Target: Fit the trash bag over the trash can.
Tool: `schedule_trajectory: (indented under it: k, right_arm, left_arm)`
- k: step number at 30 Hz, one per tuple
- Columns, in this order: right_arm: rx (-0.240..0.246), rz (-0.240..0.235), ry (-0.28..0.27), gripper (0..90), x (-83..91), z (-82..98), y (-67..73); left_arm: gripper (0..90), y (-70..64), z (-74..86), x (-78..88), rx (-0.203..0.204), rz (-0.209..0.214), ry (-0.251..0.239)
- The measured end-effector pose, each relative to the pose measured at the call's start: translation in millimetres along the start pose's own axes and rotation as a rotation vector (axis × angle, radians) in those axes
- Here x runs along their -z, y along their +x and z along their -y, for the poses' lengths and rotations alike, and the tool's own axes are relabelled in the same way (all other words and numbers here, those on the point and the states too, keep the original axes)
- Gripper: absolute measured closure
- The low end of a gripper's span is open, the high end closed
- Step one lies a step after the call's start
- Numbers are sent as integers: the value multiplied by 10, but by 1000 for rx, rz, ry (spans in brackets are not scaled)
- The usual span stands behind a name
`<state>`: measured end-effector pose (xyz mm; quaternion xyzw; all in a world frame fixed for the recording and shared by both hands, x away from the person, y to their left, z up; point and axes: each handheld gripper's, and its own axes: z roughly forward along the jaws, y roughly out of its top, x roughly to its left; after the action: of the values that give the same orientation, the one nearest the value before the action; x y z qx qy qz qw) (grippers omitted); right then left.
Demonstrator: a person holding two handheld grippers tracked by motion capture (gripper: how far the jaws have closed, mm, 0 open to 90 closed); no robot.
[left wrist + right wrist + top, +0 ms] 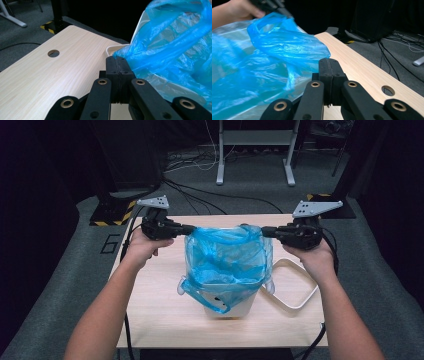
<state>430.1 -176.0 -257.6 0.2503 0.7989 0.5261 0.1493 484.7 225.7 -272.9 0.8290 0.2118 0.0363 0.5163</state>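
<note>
A blue plastic bag [227, 260] is stretched open over a white bin [230, 307] in the middle of the wooden table [160, 320]. My left gripper [189, 228] is shut on the bag's left edge, and my right gripper [266, 231] is shut on its right edge, both held above the bin. In the left gripper view the jaws [117, 60] pinch the blue bag [172, 50], with the bin's white rim [112, 48] behind. In the right gripper view the shut jaws [329, 61] hold the bag [279, 45], and the other hand [234, 11] grips its far edge.
A white bin lid [295, 290] lies on the table right of the bin. The table has a round cable hole [53, 53]. Behind the table, cables [200, 195] run across the grey floor, with a white desk frame [255, 150] farther back.
</note>
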Motion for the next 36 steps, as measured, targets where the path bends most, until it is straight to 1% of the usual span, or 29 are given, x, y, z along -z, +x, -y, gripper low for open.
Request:
schedule_trajectory:
  k: [2, 5, 8, 13, 18, 20, 21, 24, 28, 36]
  right_arm:
    - [-20, 10, -3, 899, -25, 10, -63]
    - [-37, 28, 13, 899, -77, 42, -139]
    - [-52, 48, 40, 899, -137, 93, -197]
    - [-97, 52, 83, 899, -228, 215, -290]
    - [-113, 44, 135, 899, -285, 345, -300]
    - [-115, 39, 145, 899, -289, 387, -295]
    - [-118, 33, 152, 899, -289, 405, -292]
    - [-118, 15, 164, 899, -287, 454, -277]
    - [-118, -3, 181, 899, -309, 516, -261]
    - [-131, -15, 212, 899, -382, 658, -261]
  left_arm:
    - [891, 19, 16, -15, 8, -3, -2]
    - [891, 51, 44, -46, 18, -10, 5]
    - [891, 81, 72, -78, 24, -17, 18]
    - [891, 109, 133, -141, 38, -11, 37]
    - [891, 108, 197, -195, 41, -4, 55]
    - [891, 110, 245, -210, 45, 2, 61]
    - [891, 110, 245, -210, 45, 2, 61]
    - [891, 106, 304, -203, 48, 21, 63]
    - [891, 123, 369, -219, 55, 30, 68]
    - [891, 164, 511, -306, 79, 43, 95]
